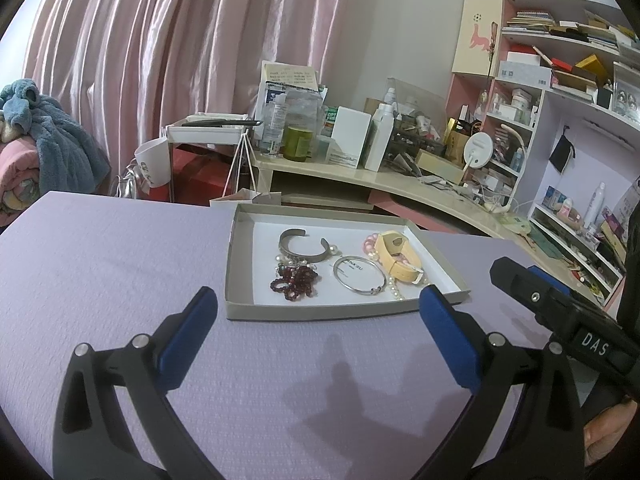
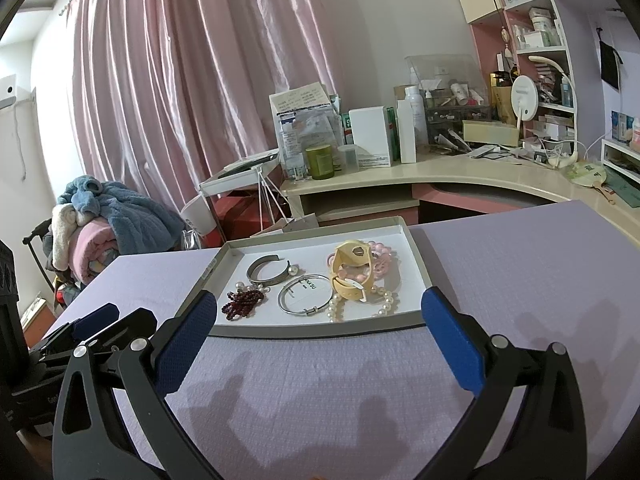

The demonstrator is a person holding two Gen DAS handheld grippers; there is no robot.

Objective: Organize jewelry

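Grey tray, long axis pointing away

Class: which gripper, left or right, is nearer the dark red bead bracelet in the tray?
Left. The left gripper faces the dark red bead bracelet head-on; the right gripper sits farther right, toward the tray's middle.

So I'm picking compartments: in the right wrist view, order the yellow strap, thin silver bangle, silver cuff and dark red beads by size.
1. Yellow strap and thin silver bangle: too alike to rank.
2. Silver cuff and dark red beads: also alike.

One tray; two metal bangles (cuff, thin hoop); one yellow strap; one garnet bracelet.
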